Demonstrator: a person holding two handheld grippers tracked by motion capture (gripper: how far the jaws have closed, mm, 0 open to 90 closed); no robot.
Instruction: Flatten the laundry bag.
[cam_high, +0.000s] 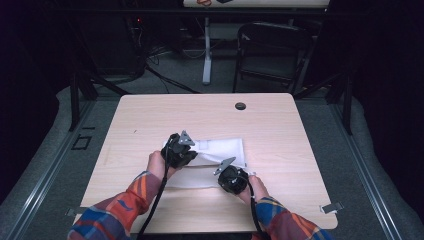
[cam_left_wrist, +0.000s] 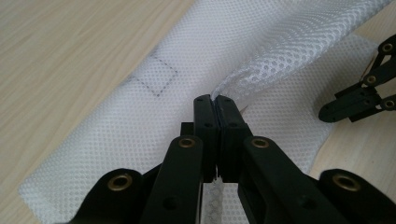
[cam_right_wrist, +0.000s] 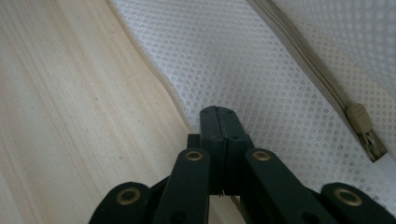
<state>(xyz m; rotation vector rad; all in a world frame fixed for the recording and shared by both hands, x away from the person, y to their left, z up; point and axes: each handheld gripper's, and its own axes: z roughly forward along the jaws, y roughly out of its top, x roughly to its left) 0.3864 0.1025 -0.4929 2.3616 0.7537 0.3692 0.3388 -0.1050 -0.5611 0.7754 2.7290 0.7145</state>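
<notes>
My right gripper (cam_right_wrist: 218, 111) is low in the frame, pressed together at the near edge of the white mesh bag (cam_right_wrist: 243, 60), maybe pinching it. My left gripper (cam_left_wrist: 215, 99) pinches a fold of the bag. The bag lies mid-frame on the worktop (cam_high: 150, 115), its zipper (cam_right_wrist: 362, 122) at the right.

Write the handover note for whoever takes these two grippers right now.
Left gripper: jaws shut on a raised fold of the white mesh bag.
Right gripper: jaws shut at the bag's edge nearest the person; whether mesh is pinched there is unclear.
The bag lies mid-table, partly folded over, with its zipper pull beside the right gripper.
Done: the fold is lifted.
Left, probably: carry the fold across, flatten it, release.
</notes>
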